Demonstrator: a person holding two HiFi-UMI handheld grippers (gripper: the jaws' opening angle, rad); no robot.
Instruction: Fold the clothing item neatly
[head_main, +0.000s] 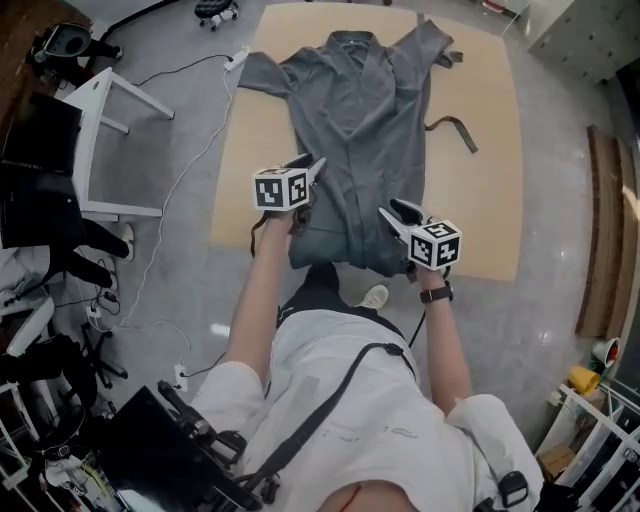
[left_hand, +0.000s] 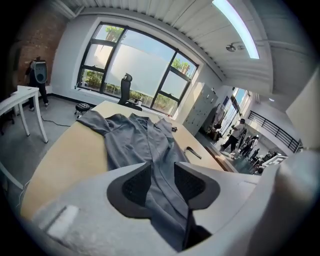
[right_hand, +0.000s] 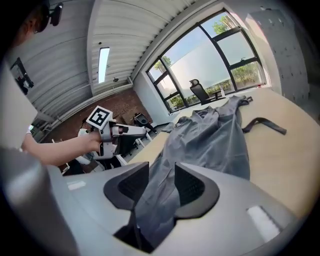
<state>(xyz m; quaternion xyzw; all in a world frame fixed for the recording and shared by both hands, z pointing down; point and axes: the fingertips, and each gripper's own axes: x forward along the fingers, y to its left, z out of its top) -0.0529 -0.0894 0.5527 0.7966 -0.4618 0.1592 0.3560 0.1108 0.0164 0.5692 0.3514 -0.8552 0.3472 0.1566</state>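
At the far left a white table (head_main: 95, 125) is seen on the grey floor, with a white cable (head_main: 190, 165) trailed past it. Next to the right, the left gripper (head_main: 312, 168) is held above the near left part of the grey garment (head_main: 355, 110). Its jaws are parted. In the left gripper view the cloth is seen running between the dark pads (left_hand: 136, 187) and down into the throat, but it is not pinched.

The grey garment, long and robe-like, is laid lengthwise on a tan work surface (head_main: 485, 200). The collar is at the far end, the sleeves are spread to either side, and the hem is bunched at the near edge.

The right gripper (head_main: 393, 213) is held over the near right part of the cloth. Its jaws are likewise released, with a fold of the fabric standing between them and not clamped. A wristwatch (head_main: 436, 294) is worn on the arm behind it. Further right, a loose dark belt (head_main: 455, 128) is lying on the tan work surface, just beside the garment.
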